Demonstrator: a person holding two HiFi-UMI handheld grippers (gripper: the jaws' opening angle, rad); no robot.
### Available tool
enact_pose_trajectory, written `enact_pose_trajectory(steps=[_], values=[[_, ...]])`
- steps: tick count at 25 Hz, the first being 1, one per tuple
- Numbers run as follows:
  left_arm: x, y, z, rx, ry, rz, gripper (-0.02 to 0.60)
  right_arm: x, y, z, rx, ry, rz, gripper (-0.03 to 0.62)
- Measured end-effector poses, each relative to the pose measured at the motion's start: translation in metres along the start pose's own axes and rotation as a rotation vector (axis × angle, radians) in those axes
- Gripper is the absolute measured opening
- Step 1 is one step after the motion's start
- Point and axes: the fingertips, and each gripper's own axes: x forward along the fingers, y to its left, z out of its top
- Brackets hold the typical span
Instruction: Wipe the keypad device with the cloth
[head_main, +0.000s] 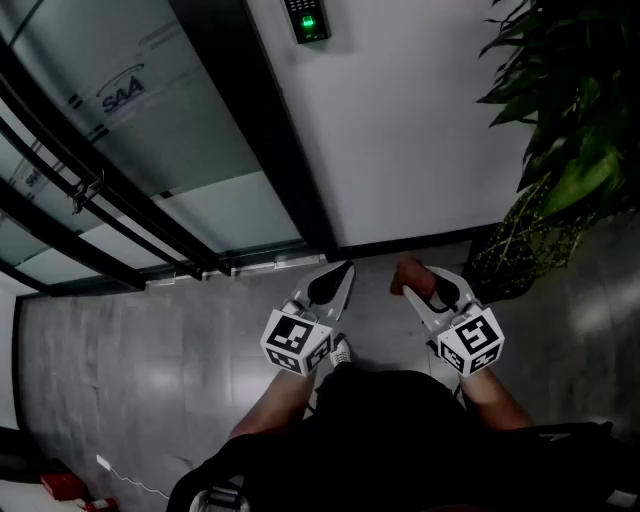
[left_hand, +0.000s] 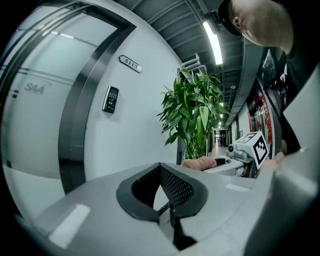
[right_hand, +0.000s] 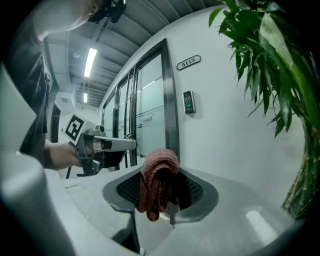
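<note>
Status: wiping not begun, judging by positions.

- Cloth (right_hand: 156, 187) is clamped in the right gripper (head_main: 437, 292). It is a reddish bundle draped over the closed jaws, with its ends hanging down on the near side.
- Left gripper (head_main: 333, 285) has its jaws drawn together with nothing between them. It is held level, just beside the right one.
- Keypad (head_main: 308, 20) is mounted on the white wall next to the dark door frame (head_main: 270, 130), with a green light showing. It is well apart from both grippers and higher up the wall. The cloth touches nothing but its own gripper.

Done: cloth in hand.
Left: bring the cloth up to the keypad, make contact, and do all the rubbing.

Limits of view:
- The head view cuts off the top of the keypad.
- In both gripper views the keypad is too small to make out keys or any dirt.
- The head view shows only a scrap of cloth at the jaw tips.
- The plant (head_main: 560, 150) stands to the right and does not block the keypad.
</note>
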Motion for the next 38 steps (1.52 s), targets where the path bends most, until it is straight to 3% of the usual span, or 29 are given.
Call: enact_pose_trajectory(steps=[20,30,38], values=[[-0.003,0.019,-0.002,-0.015,-0.002,0.006,0.015,0.016,0.004,-0.003,0.004,0.024,-0.002,0.149],[0.004,0.079,0.01,-0.001,-0.013,-0.017,0.015,0.087,0.004,0.017,-0.021,0.02,0.008,0.149],[0.011,0.148,0.024,0.004,-0.009,-0.079,0.015,0.16,0.001,0.041,-0.039,0.009,-0.042,0.149]])
